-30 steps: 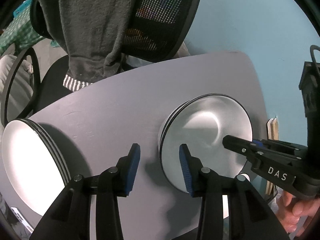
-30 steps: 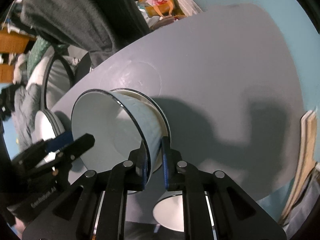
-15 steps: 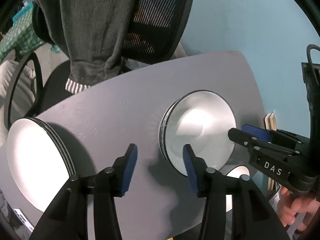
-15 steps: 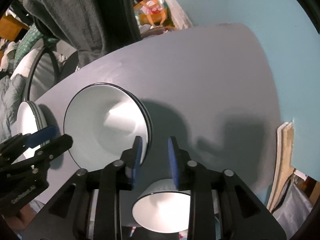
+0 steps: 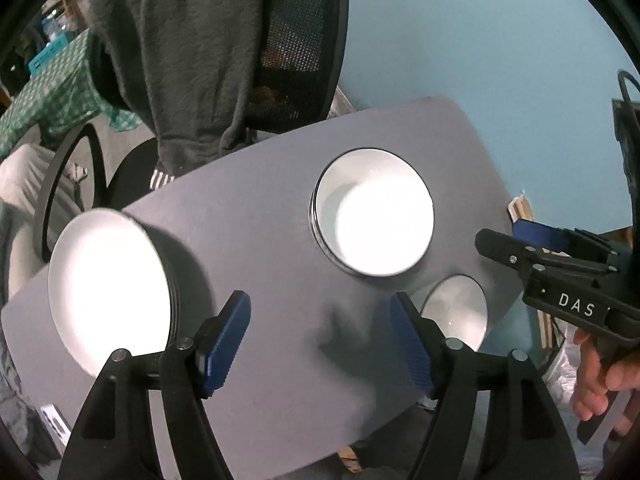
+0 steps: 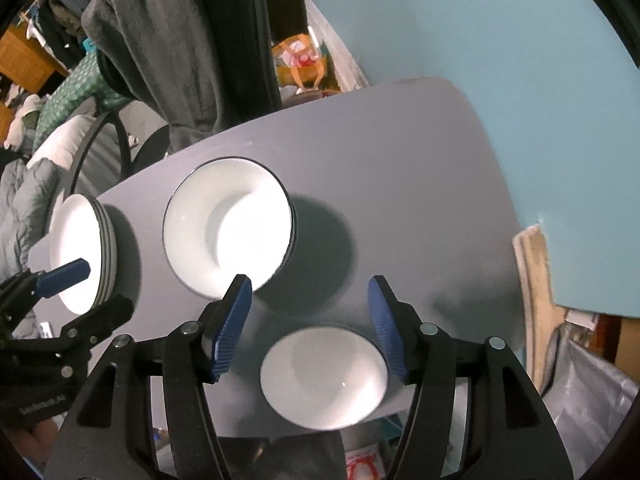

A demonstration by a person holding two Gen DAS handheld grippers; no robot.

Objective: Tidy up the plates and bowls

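White letters "DAS" mark the right gripper [image 5: 516, 240].

Lived-in home room, cluttered.
Mesh chair [image 5: 296, 40] with draped sweater [image 5: 180, 52], hung clothes [image 6: 56, 20], grey table [image 5: 256, 184], blue wall [image 5: 480, 40].

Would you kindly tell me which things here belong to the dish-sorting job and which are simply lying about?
Job: plate stack; bowl stack; single bowl; table.
Lying about: grey garment on office chair; green checked cloth; boards against the wall.

Two stacks of dishes [image 6: 228, 228] [image 6: 82, 254], one lone bowl [image 6: 324, 376].
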